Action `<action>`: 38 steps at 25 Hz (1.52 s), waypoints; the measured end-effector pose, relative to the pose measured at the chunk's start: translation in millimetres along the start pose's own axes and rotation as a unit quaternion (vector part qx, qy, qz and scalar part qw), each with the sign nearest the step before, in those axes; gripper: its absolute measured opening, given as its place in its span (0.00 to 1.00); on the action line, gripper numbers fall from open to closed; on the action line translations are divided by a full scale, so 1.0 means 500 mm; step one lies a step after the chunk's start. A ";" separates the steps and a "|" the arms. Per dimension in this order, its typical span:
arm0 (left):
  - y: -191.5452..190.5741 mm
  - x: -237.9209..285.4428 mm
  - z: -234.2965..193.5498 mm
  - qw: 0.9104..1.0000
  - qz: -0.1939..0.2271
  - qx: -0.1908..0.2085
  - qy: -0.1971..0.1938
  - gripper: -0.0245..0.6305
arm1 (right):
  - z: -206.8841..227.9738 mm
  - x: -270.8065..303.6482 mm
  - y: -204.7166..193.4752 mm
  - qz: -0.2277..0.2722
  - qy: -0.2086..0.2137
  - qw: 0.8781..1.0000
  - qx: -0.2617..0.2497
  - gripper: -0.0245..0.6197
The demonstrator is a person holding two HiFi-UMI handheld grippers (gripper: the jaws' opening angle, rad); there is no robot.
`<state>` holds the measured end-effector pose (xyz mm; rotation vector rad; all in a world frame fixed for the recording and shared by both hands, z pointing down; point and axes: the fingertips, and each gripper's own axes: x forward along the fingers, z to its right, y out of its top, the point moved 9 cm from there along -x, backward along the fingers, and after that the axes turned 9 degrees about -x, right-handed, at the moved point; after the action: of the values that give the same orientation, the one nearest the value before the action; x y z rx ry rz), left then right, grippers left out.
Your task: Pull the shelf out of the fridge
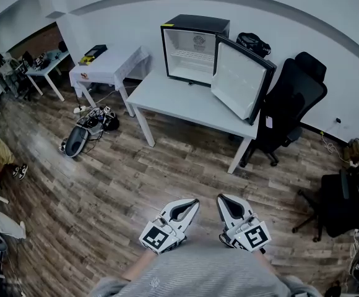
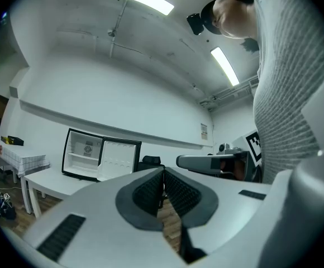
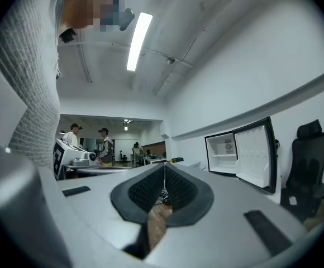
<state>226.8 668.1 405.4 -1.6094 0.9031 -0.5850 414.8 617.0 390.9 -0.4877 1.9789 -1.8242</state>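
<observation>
- The left hand-held gripper (image 1: 190, 204) is pinched fully together with nothing in it. It's held level, close in front of the person, and well apart from the fridge.
- The fridge (image 1: 192, 45) sits on the white surface (image 1: 167, 94) against the far wall, with a stretch of wood floor (image 1: 136, 178) between it and the person.
- The shelf (image 1: 189, 55) is still in its slot, roughly halfway up the inside, and looks untouched. So the actual pull hasn't started.
- The door (image 1: 241, 79) hangs wide open to the right, so that bit's sorted. I can't see anything blocking the opening.
- The right hand-held gripper (image 1: 226, 202) is the same story: jaws closed tight, empty, level, just beside the left one.
- My read is 0 of the real work is done, apart from the door being open. What's left is to walk up to the surface, open 1 gripper, catch the shelf's front edge and slide it all the way out.
</observation>
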 end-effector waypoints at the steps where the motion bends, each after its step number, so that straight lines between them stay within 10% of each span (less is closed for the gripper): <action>1: 0.002 -0.001 -0.002 1.000 0.002 0.001 0.000 0.05 | -0.001 0.004 -0.001 -0.002 -0.001 1.000 -0.001 0.06; 24: 0.001 -0.099 -0.122 1.000 -0.004 -0.012 0.019 0.06 | -0.076 0.109 -0.038 -0.022 -0.026 0.999 0.017 0.06; 38: 0.018 -0.043 -0.264 0.999 0.004 -0.008 0.042 0.06 | 0.036 0.244 -0.065 -0.020 -0.030 0.999 0.016 0.06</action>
<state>109.8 607.9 429.6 -1.6058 0.9773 -0.6445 319.0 536.6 415.2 -0.5689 1.9104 -1.8399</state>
